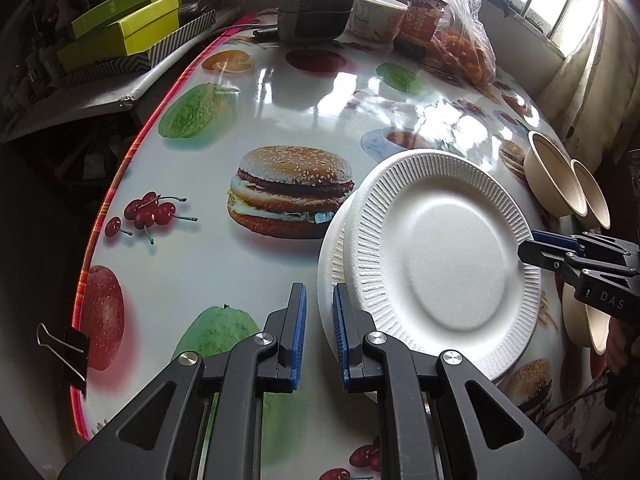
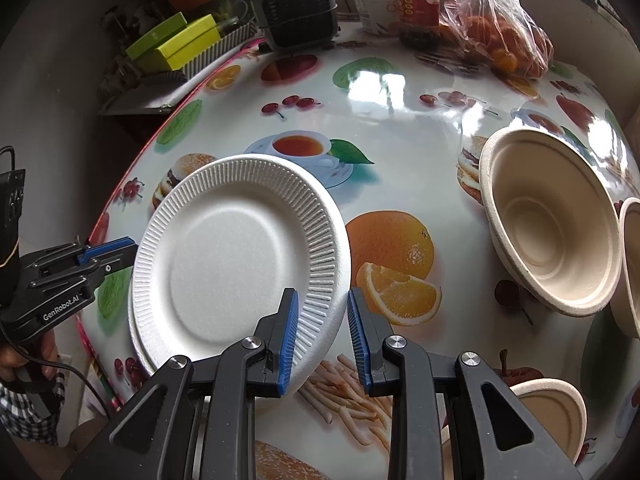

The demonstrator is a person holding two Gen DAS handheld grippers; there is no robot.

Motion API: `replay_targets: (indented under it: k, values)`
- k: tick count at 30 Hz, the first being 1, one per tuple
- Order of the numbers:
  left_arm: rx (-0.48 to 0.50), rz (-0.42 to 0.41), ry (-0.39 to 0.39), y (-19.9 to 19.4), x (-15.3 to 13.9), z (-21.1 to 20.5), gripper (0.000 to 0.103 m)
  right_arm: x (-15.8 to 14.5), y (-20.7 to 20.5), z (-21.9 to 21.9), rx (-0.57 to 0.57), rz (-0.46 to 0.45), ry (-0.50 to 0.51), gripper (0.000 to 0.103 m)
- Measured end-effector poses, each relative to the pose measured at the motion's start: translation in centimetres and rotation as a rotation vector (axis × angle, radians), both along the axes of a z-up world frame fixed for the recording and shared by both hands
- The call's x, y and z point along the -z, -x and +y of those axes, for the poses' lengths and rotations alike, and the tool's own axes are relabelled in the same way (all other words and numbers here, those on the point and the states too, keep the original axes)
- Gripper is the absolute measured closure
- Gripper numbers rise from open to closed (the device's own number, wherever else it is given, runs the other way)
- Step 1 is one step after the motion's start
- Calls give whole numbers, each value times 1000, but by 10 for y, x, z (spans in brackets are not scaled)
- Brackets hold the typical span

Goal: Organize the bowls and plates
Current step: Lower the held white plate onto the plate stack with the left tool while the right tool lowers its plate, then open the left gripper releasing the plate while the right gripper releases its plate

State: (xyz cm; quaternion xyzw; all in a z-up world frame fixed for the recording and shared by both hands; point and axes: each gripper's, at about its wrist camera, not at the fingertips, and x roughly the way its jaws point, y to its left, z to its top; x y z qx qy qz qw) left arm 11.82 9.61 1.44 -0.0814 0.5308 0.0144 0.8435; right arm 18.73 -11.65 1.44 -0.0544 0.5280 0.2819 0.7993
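Observation:
Two white foam plates lie stacked, slightly offset, on the fruit-print table; they also show in the right wrist view. My left gripper is open, its jaws straddling the stack's near rim. My right gripper is open, its jaws either side of the stack's opposite rim. Each gripper shows in the other's view, the right gripper and the left gripper. Two beige bowls stand to the right of the plates, seen too in the left view. Another beige bowl sits nearer.
At the table's far edge stand a dark fan heater, a white cup, a red jar and a plastic bag of oranges. Yellow-green boxes lie beyond the left edge. A binder clip grips the tablecloth.

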Motion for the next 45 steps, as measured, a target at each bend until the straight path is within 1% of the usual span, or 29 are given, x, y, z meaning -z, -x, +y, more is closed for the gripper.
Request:
replay_targets:
  k: [17, 21, 23, 27, 29, 31, 34, 36, 40, 45]
  values:
    - [-13, 11, 18, 11, 3, 3, 90, 2, 5, 4, -9, 6, 2, 76]
    - [-24, 8, 38, 12, 3, 6, 90, 2, 7, 6, -7, 1, 6, 76]
    - [-33, 5, 48, 12, 3, 8, 88, 3, 7, 7, -7, 1, 10, 76]
    - [-41, -4, 86, 13, 3, 13, 86, 4, 7, 7, -5, 4, 9, 75]
    - [-40, -11, 105, 14, 3, 15, 86, 4, 6, 7, -1, 5, 6, 69]
    - [-42, -14, 116, 15, 3, 16, 84, 3, 6, 7, 4, 1, 3, 60]
    - [-51, -25, 161, 16, 3, 20, 80, 3, 5, 7, 12, -2, 3, 56]
    - [-62, -26, 183, 17, 3, 24, 76, 4, 3, 6, 16, 7, 2, 55]
    - [-76, -26, 252, 17, 5, 30, 68, 8, 4, 7, 16, 33, -15, 54]
    - [-77, -46, 309, 20, 2, 35, 66, 9, 4, 9, 23, 36, -17, 53]
